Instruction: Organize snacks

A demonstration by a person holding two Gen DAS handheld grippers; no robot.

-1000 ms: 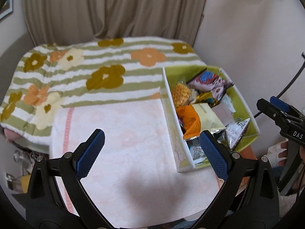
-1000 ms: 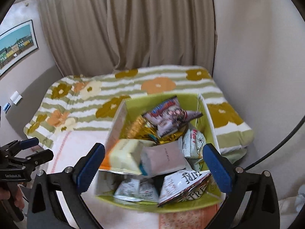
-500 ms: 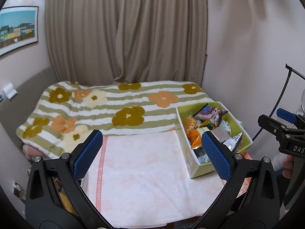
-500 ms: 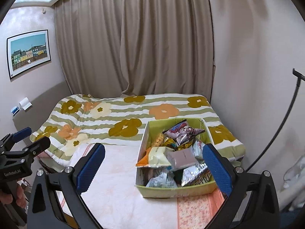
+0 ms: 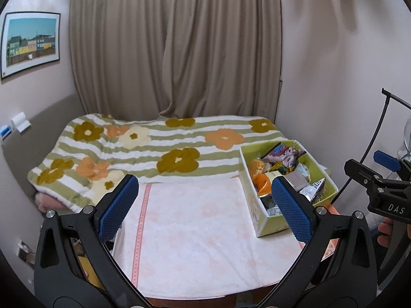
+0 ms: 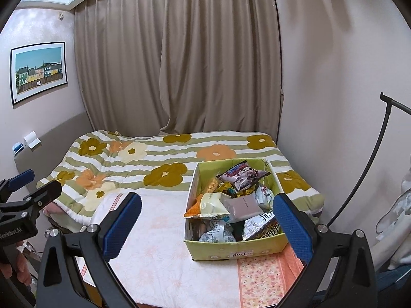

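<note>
From the left wrist, the left tool (image 5: pixel 205 205) stands spread and empty over the cloth-covered tabletop (image 5: pixel 195 231); the right tool (image 5: pixel 380 179) reads "DAS". From the right wrist, the right tool, also spread, frames the green snack box (image 6: pixel 231 251), stickered "1308", on the tabletop's right.

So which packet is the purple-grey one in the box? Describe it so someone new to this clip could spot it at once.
On the table with the pale pink cloth stands a green box full of snack packets. Near its middle, toward the right, lies the plain packet, flat and facing up. Its neighbours are glossy, printed and colourful; this one is matte purple-grey with only a small line of text.
</note>
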